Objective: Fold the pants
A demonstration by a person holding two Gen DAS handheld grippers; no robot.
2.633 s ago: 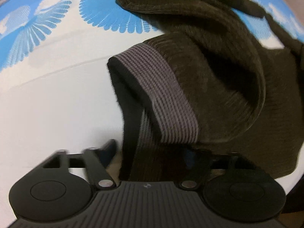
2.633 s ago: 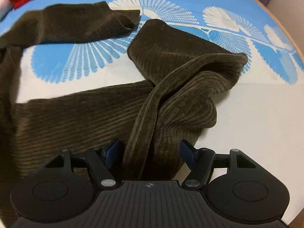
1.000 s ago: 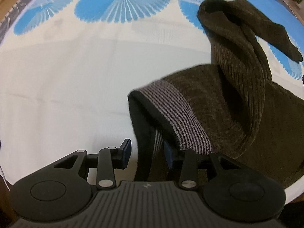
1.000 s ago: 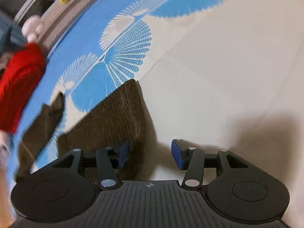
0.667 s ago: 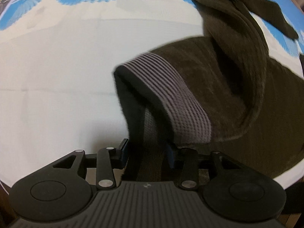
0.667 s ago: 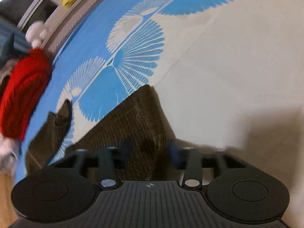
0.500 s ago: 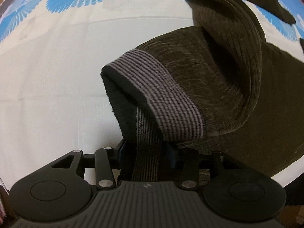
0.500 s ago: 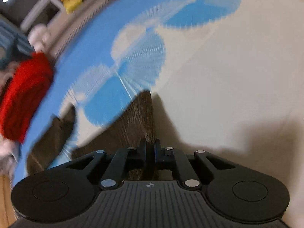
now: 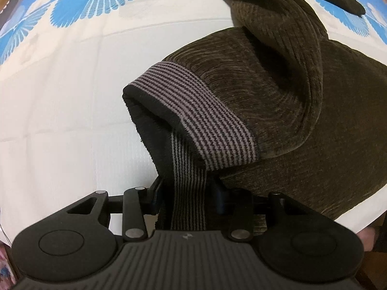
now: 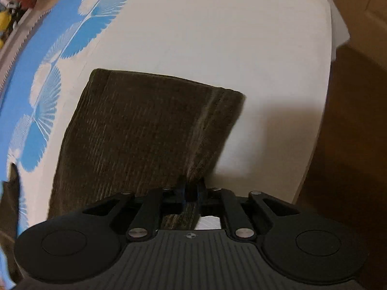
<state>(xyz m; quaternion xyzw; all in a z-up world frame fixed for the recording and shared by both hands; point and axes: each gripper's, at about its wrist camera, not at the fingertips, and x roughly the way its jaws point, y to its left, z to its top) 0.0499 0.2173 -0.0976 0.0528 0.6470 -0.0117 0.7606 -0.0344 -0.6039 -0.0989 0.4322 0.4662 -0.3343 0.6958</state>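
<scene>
I have both claws engaged on the dark olive corduroy pants, so the pick-up stage is done and the folding proper is not. Nearest to me, the left claw is clamped on the grey-and-black striped elastic waistband, which rises in a loop from between its jaws. The right claw is nearly closed on an edge of one trouser leg near the hem; its jaws read as easing open slightly, cloth between them. Beyond the waistband, the second leg lies twisted and heaped over the body of the garment. The pants rest on the white bedsheet with blue fan print. In my judgement, straightening the legs and all folds remain.
</scene>
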